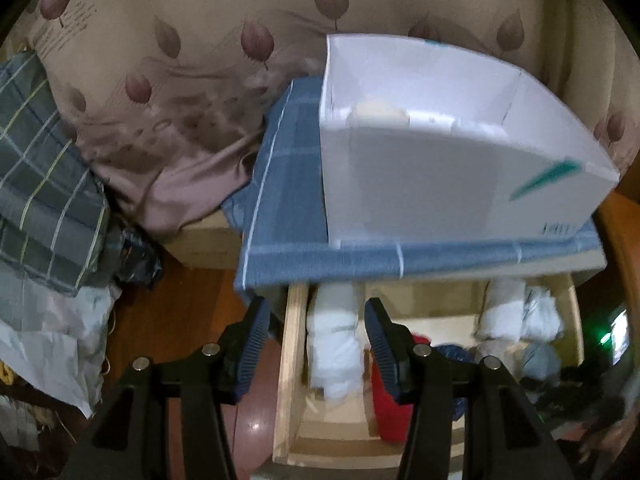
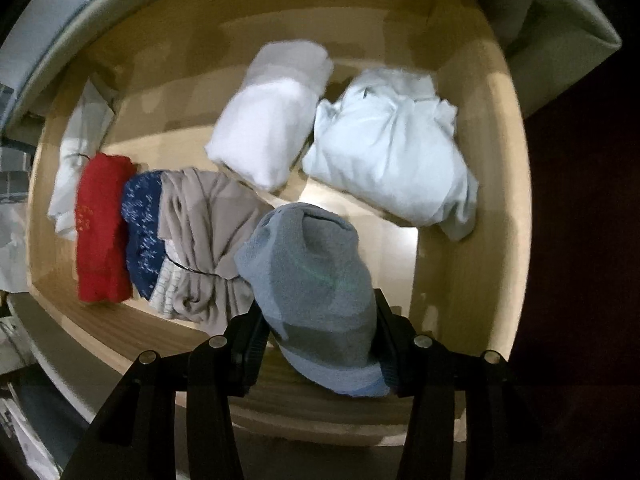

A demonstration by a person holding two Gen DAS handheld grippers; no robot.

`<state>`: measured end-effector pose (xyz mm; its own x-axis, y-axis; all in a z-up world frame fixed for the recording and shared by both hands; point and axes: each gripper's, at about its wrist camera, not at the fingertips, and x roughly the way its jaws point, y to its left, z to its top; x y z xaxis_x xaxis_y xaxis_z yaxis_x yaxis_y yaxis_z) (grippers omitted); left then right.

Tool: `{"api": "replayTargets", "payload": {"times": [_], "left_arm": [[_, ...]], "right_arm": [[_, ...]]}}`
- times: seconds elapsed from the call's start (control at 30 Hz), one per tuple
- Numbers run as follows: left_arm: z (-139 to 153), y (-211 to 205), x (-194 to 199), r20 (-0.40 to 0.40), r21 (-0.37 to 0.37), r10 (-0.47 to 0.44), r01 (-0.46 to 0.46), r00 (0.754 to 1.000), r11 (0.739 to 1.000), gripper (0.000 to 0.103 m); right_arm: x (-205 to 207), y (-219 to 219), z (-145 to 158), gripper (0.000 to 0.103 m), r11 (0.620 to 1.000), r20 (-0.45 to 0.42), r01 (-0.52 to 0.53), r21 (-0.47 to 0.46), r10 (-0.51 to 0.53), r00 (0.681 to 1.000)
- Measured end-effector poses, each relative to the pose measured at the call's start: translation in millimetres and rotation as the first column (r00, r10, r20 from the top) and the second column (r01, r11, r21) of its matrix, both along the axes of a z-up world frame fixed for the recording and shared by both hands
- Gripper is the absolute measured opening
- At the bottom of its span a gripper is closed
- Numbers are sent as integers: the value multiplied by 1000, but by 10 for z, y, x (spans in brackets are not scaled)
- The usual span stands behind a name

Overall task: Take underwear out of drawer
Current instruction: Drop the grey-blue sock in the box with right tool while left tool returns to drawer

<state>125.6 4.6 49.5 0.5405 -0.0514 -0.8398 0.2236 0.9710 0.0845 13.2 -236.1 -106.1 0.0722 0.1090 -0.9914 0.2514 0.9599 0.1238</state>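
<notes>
Pointing straight down into the open wooden drawer (image 2: 472,184), the right hand-held gripper (image 2: 320,344) clamps a grey rolled pair of underwear (image 2: 316,288). The left hand-held gripper (image 1: 316,344), tilted downward, hangs half-open and empty over the drawer's edge.

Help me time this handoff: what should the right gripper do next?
Probably lift straight up: the right gripper is already shut on the grey underwear above the drawer, and the white box sits open on top.
</notes>
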Motion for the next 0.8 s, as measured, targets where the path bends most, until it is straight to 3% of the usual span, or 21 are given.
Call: {"api": "replayTargets", "payload": {"times": [0.23,0.37,0.5,0.63,0.8], "left_arm": [[-381,-60,-239,-27,5,-5,5,1000,1000,51],[-480,-83,-309,-47,-26,3,-5,999,1000,51],[-577,-112,-390,-75,-40,8,-11,997,999,51],[-661,-99,-458,-94,-59,35,-40,995,997,51],[-670,-67,-484,-74,-39,72,-75,995,996,51]], "right_arm": [[-36,15,309,44,1000,148,2,-5,-1,989],[-97,28,604,44,999,283,-4,-38,15,959],[-103,26,902,44,998,361,-4,-57,25,932],[-61,30,1373,44,996,440,-19,-82,53,896],[9,25,2063,44,992,566,-15,-126,84,820]]}}
